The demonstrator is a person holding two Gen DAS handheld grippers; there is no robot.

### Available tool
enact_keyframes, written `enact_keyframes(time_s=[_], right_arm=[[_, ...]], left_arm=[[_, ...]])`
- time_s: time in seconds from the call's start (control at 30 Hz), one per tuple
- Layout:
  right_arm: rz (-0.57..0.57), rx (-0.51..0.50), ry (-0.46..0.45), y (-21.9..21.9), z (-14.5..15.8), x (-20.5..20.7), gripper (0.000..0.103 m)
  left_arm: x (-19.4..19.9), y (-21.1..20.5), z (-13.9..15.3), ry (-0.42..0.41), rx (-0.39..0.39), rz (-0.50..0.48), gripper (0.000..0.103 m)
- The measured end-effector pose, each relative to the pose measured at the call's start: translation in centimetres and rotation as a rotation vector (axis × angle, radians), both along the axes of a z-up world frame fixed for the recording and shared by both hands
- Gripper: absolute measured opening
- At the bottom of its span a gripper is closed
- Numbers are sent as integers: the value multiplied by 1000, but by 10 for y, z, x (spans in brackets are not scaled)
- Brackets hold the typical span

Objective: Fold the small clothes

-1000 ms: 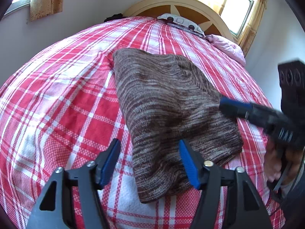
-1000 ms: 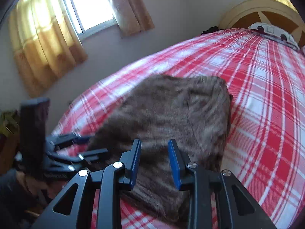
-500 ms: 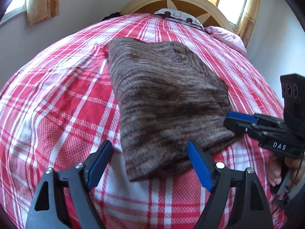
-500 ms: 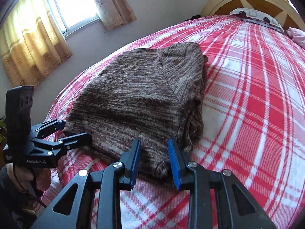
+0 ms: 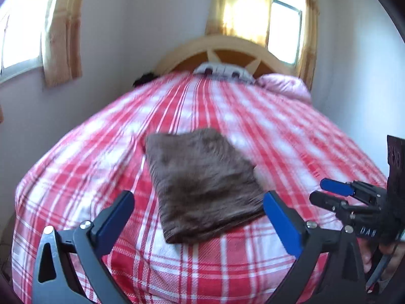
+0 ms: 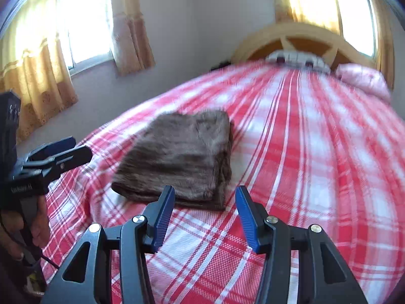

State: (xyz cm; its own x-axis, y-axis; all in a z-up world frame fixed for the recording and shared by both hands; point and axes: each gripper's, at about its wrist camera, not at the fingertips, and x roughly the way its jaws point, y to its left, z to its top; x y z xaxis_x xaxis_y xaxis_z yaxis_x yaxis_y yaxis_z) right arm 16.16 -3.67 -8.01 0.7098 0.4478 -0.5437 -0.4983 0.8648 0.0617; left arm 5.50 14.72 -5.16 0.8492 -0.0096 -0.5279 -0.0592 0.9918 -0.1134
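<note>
A brown marled knit garment (image 5: pixel 202 182) lies folded into a flat rectangle on the red and white plaid bed (image 5: pixel 96 152); it also shows in the right wrist view (image 6: pixel 182 157). My left gripper (image 5: pixel 197 210) is open and empty, held above the bed in front of the garment's near edge. It shows from the side in the right wrist view (image 6: pixel 60 152). My right gripper (image 6: pixel 205 207) is open and empty, just in front of the garment's near right corner. It shows in the left wrist view (image 5: pixel 329 192), to the right of the garment and apart from it.
A wooden headboard (image 5: pixel 227 50) stands at the far end with a white pillow (image 5: pixel 222 71) and a pink quilt (image 5: pixel 283 86). Curtained windows (image 6: pixel 76 30) are on the left wall and behind the headboard. The bed's near edge drops off below the grippers.
Both grippers have pulled back and up from the garment, which now looks smaller and farther. The right gripper's jaws have opened wider. The garment lies still.
</note>
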Motion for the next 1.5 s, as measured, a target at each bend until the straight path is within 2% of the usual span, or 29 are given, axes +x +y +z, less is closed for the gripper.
enact_keyframes(time_s=[0.03,0.13,0.27,1.5], right_arm=[[-4,-4,-35,1,9,-8,53],[-15,8,-126,-3,35,-30,66],[-23,38,-181,-8,53,-45,68],[-11,71,-175,-14,52,-60,69]], left_arm=[[-5,-2,8,-18,9,-7,103],[-12,-8,22,-52,27,-20,103],[-18,-16,32,-78,33,-28,103],[-27,-25,35,-89,30,-29,103]])
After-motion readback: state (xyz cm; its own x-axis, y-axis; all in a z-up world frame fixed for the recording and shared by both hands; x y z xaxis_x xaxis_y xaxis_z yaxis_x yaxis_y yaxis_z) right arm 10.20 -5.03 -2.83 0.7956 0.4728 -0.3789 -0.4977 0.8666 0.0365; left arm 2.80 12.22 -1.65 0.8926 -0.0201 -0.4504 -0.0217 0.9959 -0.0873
